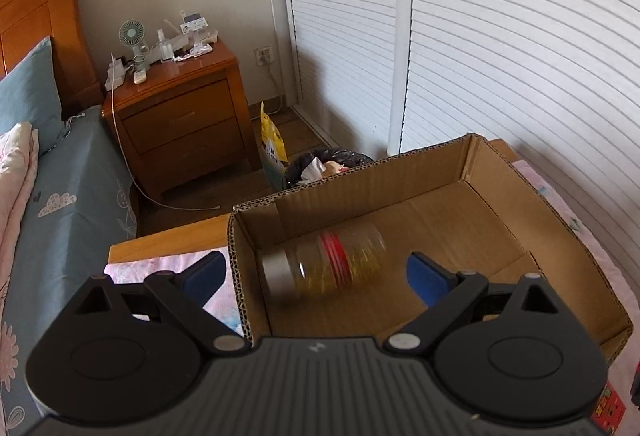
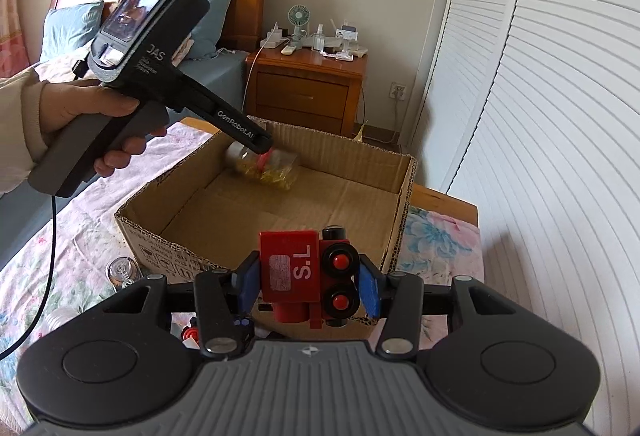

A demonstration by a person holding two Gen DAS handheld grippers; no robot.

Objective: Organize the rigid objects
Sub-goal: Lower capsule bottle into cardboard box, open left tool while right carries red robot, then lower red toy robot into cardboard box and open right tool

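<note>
An open cardboard box [image 1: 560, 232] [image 2: 404, 187] stands on the bed. A clear jar [image 1: 328, 262] with a silver lid, a red band and yellow contents is motion-blurred, lying on its side inside the box; it also shows in the right wrist view [image 2: 266, 165]. My left gripper [image 1: 316, 274] is open above the box, its blue pads apart on either side of the jar. My right gripper [image 2: 308, 282] is shut on a red toy train [image 2: 308, 272] marked "S.L", held just before the box's near wall.
A floral sheet [image 2: 444, 248] covers the bed. A wooden nightstand [image 1: 180, 107] with a small fan stands beyond, a bin [image 1: 320, 163] beside it. White louvred doors [image 1: 500, 35] fill the right. A glass jar [image 2: 122, 270] and small items lie left of the box.
</note>
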